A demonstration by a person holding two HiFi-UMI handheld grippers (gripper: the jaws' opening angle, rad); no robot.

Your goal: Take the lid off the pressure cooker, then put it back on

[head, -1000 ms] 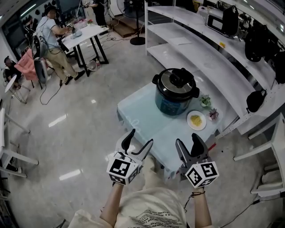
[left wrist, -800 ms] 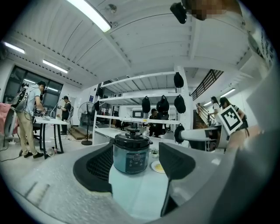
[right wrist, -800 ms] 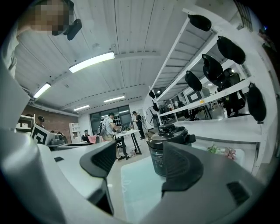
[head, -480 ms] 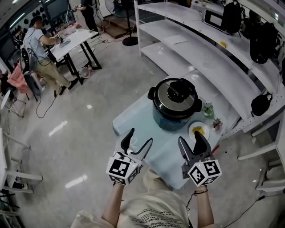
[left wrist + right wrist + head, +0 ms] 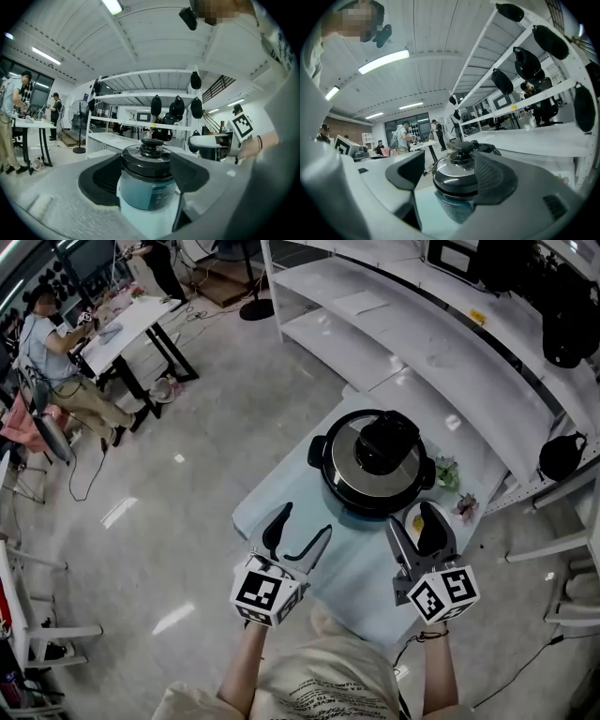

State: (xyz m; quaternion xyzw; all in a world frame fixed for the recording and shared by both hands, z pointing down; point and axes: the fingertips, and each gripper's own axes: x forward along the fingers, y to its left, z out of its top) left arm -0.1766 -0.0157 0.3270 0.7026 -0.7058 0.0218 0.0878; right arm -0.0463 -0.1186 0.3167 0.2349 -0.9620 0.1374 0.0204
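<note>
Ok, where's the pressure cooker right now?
Head view centre: the pressure cooker sits at the far end of the pale blue table, ahead of the left gripper and right gripper, with the white shelving behind it.

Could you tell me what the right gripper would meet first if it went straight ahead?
Probably the pressure cooker, near its lid: it sits centred between the right gripper's open jaws, with nothing nearer visible.

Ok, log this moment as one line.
stage: pre-grasp | lid: on cooker | cooker: on table | left gripper: open, empty | right gripper: open, empty
</note>
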